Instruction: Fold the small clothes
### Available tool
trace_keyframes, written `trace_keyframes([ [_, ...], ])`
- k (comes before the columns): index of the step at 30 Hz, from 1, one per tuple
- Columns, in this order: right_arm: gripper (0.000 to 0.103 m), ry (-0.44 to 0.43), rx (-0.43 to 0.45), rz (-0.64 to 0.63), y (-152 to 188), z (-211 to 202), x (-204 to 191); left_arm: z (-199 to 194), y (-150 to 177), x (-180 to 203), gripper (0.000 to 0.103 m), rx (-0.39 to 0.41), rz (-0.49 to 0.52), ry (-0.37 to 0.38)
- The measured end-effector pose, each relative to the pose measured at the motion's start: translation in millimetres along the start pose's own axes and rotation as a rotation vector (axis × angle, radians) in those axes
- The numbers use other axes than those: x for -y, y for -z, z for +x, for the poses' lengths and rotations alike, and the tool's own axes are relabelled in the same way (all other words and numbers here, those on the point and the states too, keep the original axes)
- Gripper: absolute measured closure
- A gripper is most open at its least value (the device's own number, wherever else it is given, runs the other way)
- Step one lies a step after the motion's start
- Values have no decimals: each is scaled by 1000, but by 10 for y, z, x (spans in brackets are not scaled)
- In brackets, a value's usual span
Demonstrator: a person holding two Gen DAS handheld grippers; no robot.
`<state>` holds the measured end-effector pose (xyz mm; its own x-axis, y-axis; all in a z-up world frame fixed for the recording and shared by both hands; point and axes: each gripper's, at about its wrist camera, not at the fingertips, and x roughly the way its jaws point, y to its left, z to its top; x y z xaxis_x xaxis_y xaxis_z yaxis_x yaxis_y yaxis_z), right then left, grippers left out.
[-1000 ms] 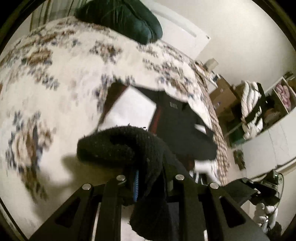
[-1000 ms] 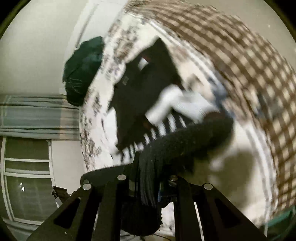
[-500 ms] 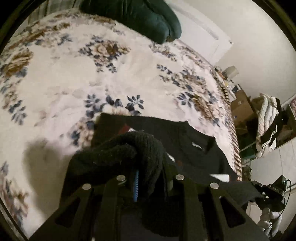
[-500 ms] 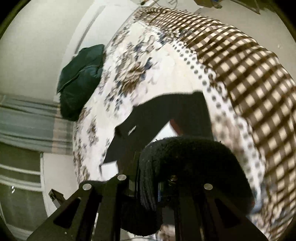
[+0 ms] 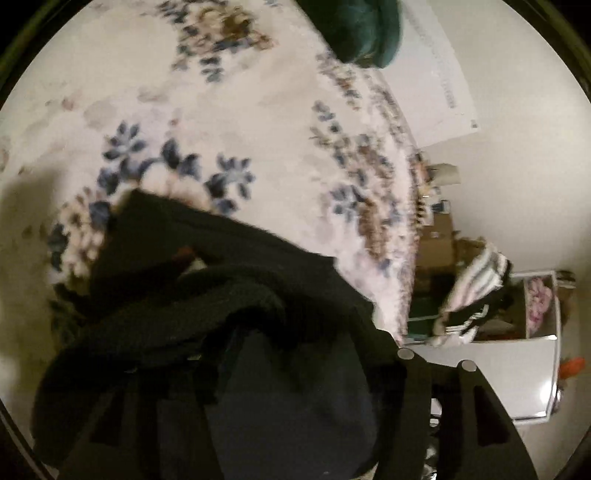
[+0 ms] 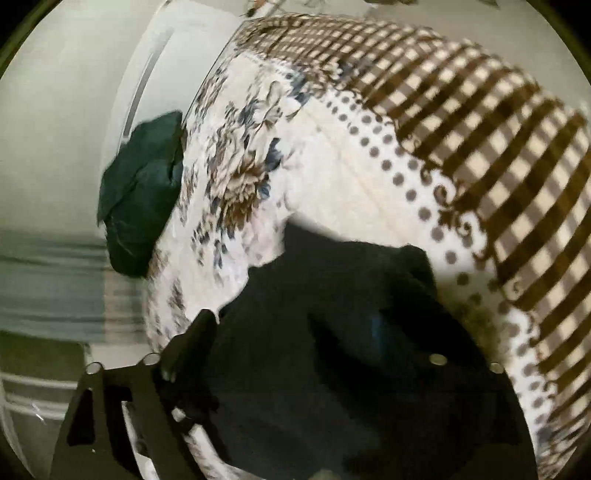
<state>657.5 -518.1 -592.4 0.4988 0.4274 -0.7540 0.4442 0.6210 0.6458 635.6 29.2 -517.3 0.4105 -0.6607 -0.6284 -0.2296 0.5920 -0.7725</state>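
A small black knitted garment [image 5: 236, 266] lies folded over on the flowered bedspread [image 5: 229, 122]. In the left wrist view its knit edge [image 5: 207, 317] drapes over my left gripper [image 5: 295, 373], whose jaws stand wide apart with cloth between them. In the right wrist view the same black garment [image 6: 354, 295] fills the lower middle and covers my right gripper [image 6: 299, 373], whose jaws also stand wide apart. The fingertips of both grippers are hidden by the cloth.
A dark green pillow [image 5: 354, 29] lies at the head of the bed, also in the right wrist view [image 6: 140, 192]. The bedspread's checked border [image 6: 480, 122] marks the bed edge. Boxes, striped laundry [image 5: 476, 291] and a white cabinet [image 5: 495, 376] stand beside the bed.
Both grippers have lowered the black garment onto the bed and their jaws have opened wide. The cloth now lies slack over the fingers instead of being pinched.
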Motion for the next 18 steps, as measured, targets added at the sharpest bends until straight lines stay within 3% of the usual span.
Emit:
trace_keyframes([
  [2,11,56,12,-66,126,-76,-68,-83,-29,78,45,27,37,17],
  [7,8,200,79,-169,615,-394,-75,-429,42,242,44,101,152,-69],
  [9,8,242,110,-148,874,-543,48,-615,306,246,44,121,206,-139],
  [12,8,278,132,-57,1244,-693,332,-781,732,89,44,128,185,-207],
  [15,0,230,105,77,1521,-667,664,-865,1140,-171,44,130,90,-238],
  [18,0,130,54,182,1685,-454,941,-819,1421,-449,44,118,-22,-211],
])
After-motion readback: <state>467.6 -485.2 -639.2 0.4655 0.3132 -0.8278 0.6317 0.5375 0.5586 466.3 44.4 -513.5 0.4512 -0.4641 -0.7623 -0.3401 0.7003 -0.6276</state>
